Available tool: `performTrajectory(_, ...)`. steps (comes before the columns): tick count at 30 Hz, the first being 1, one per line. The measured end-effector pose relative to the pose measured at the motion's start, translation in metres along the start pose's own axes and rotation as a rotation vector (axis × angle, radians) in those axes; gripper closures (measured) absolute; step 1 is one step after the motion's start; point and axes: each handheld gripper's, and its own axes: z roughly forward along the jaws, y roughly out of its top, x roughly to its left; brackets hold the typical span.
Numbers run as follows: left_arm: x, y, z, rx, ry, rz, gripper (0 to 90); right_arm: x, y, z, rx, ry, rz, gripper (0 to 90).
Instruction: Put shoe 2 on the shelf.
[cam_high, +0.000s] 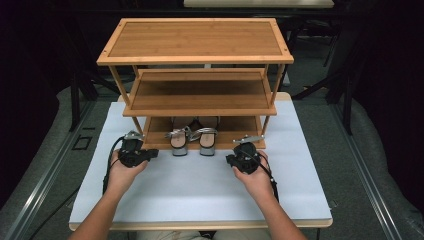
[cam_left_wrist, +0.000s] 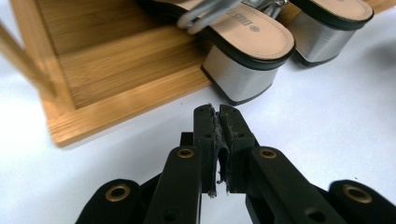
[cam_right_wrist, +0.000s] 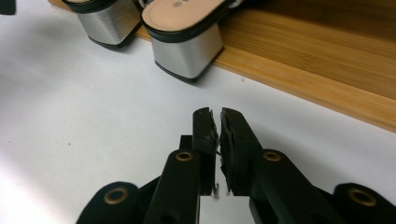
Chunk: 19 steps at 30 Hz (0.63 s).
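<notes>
A pair of silver block-heeled sandals stands on the bottom shelf of a bamboo shoe rack, heels jutting over its front edge: the left sandal and the right sandal. My left gripper rests on the white table just left of them, jaws together and empty. In the left gripper view its tips sit a short way from the left sandal's heel. My right gripper lies right of the pair, also shut on nothing. In the right gripper view its tips point at the right sandal's heel.
The rack has three tiers; its middle shelf and top tier are bare. The bottom shelf's front lip runs close ahead of both grippers. A white tabletop spreads in front of the rack, its edge near the person's forearms.
</notes>
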Motion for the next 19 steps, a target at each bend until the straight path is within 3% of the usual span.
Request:
performTrajectory(1, 0.001, 0.0, -0.001, -0.001, 0.001, -0.001, 85.9, 0.001, -0.002, -0.002, -0.003, -0.067, 0.004, 84.0)
performTrajectory(4, 0.002, -0.002, -0.003, 0.004, 0.008, 0.0, 84.4, -0.003, -0.008, -0.009, -0.024, -0.029, 0.015, 83.7)
performTrajectory(9, 0.002, -0.007, -0.002, -0.002, 0.017, -0.003, 77.7, -0.008, -0.023, -0.013, -0.037, -0.06, 0.029, 83.3)
performTrajectory(14, 0.001, -0.009, 0.003, 0.019, 0.002, 0.003, 67.9, -0.011, -0.031, -0.016, -0.036, -0.057, 0.033, 81.7)
performTrajectory(17, 0.0, -0.01, 0.006, 0.026, -0.001, 0.009, 60.7, -0.012, -0.033, -0.019, -0.047, -0.05, 0.04, 78.0)
performTrajectory(18, -0.001, -0.01, 0.008, 0.018, 0.001, 0.013, 57.7, -0.012, -0.036, -0.02, -0.062, -0.049, 0.054, 69.1)
performTrajectory(19, -0.001, -0.01, 0.008, 0.018, 0.001, 0.013, 56.4, -0.012, -0.036, -0.02, -0.062, -0.049, 0.054, 69.1)
